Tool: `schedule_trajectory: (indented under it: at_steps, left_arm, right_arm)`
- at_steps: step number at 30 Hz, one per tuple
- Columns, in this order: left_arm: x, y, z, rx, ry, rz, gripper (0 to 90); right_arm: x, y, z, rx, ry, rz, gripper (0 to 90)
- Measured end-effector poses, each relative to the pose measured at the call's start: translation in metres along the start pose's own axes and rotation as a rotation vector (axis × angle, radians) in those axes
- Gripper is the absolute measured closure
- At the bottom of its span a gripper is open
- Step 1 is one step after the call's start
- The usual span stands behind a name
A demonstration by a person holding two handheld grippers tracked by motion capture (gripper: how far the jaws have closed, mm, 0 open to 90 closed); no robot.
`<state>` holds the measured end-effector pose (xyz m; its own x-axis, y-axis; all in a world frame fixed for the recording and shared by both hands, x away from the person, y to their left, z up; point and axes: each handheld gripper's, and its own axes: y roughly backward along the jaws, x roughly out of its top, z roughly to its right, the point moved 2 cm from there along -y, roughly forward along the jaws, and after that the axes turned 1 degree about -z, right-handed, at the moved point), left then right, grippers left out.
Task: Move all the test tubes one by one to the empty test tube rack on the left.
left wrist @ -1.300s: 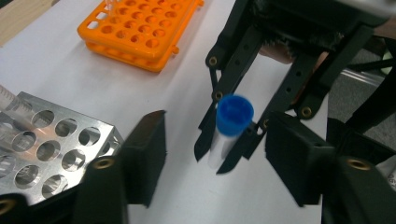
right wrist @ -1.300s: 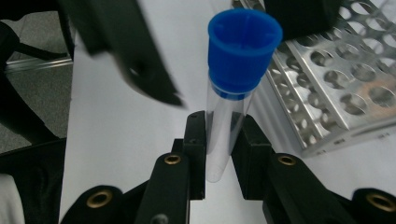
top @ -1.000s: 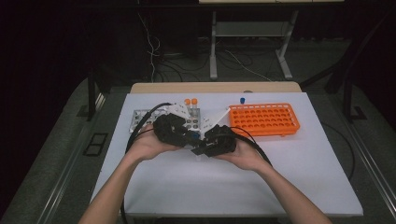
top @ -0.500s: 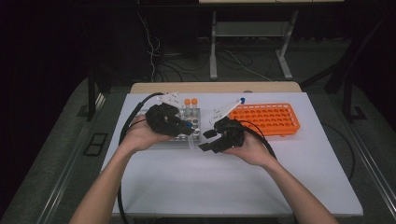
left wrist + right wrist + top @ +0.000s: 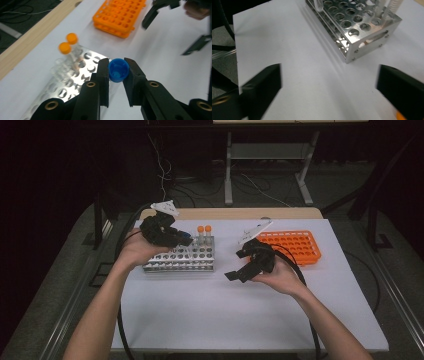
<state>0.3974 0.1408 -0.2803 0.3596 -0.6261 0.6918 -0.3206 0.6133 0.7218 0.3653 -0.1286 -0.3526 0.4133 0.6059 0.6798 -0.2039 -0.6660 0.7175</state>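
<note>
My left gripper [image 5: 118, 73] is shut on a blue cap [image 5: 118, 70], seen end-on, and whatever hangs under the cap is hidden. In the high view the left gripper [image 5: 179, 240] holds the blue cap [image 5: 186, 241] above the metal rack [image 5: 185, 261], near two orange-capped tubes [image 5: 204, 230] standing in it. My right gripper [image 5: 235, 265] hangs to the right of that rack; its jaws have just been opening and stand wide apart with nothing between them. In its own view the right gripper [image 5: 329, 85] faces the corner of the metal rack [image 5: 352, 32].
An orange tube rack [image 5: 292, 245] lies at the back right of the white table [image 5: 240, 315]. The metal rack has many free holes [image 5: 62, 87]. A wooden strip [image 5: 235, 213] runs along the table's far edge. Cables trail from both grippers.
The two grippers were together at the table's middle. The left one has moved left and up over the metal rack with the blue cap. The right one has drawn away to the right and opened.
</note>
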Motion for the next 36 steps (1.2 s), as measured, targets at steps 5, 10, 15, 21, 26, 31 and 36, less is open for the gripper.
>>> schedule_trajectory:
  at_steps: [5, 10, 15, 21, 26, 31, 36]
  left_arm:
    - [-0.001, 0.002, -0.018, 0.036, 0.03, 0.002, 74.4]
    - [0.0, 0.0, -0.033, 0.068, 0.05, 0.004, 74.5]
    - [0.001, -0.007, -0.048, 0.094, 0.068, 0.0, 74.6]
    - [-0.001, -0.01, -0.066, 0.125, 0.101, 0.004, 74.6]
    - [-0.004, -0.015, -0.08, 0.141, 0.124, 0.019, 74.6]
    - [-0.008, -0.027, -0.088, 0.134, 0.145, 0.018, 74.6]
    - [-0.009, -0.038, -0.091, 0.131, 0.141, -0.01, 74.6]
  right_arm:
    - [-0.006, 0.007, 0.007, -0.023, -0.021, -0.001, 0.4]
    - [-0.014, 0.013, 0.013, -0.037, -0.043, 0.003, 0.4]
    - [-0.021, 0.018, 0.019, -0.046, -0.065, -0.001, 0.4]
    - [-0.031, 0.023, 0.025, -0.057, -0.076, -0.006, 0.4]
    - [-0.038, 0.029, 0.03, -0.069, -0.092, 0.001, 0.4]
    - [-0.045, 0.032, 0.033, -0.076, -0.105, 0.006, 0.4]
    - [-0.05, 0.033, 0.036, -0.079, -0.116, 0.008, 0.4]
